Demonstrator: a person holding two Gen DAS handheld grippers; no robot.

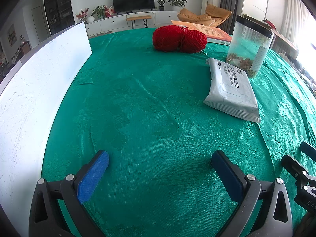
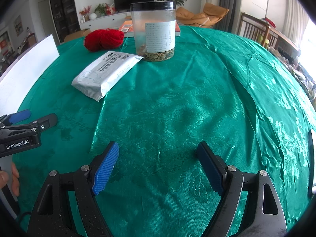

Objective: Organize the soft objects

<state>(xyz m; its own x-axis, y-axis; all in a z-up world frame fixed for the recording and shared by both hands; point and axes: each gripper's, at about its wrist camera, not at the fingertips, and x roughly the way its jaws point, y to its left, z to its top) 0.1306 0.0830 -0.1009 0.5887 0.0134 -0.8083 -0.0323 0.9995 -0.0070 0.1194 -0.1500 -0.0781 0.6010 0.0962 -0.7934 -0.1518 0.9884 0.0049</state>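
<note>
Soft things on this surface (image 1: 138,98) are two, as far as I can judge: a white pack of wipes (image 1: 233,89) and a ball of red yarn (image 1: 178,38). Both lie on the green cloth (image 2: 177,108) that covers the surface, on its far half. A white board (image 1: 35,90) stands upright along the left edge. The pack lies flat, with one corner just beside the foot of a clear jar (image 2: 155,29) with a black lid; from the pictures I cannot tell if they touch. The jar holds some dried pieces at its bottom and looks hard, so I think it is not part of the task, and the same for the orange book (image 1: 209,30) behind it. The yarn lies further back, close to the book and apart from the pack. The left tool (image 1: 160,165) hovers low over bare cloth with its blue pads (image 1: 94,175) wide apart and nothing between them. The right tool (image 2: 158,165) is the same, spread and empty, and well apart from every object. It seems that no grasp is begun, so the step in hand is the first approach. The next move probably calls for reaching forward to the pack, which is nearest, and closing on its thin edge or across its width without pushing the jar over.
</note>
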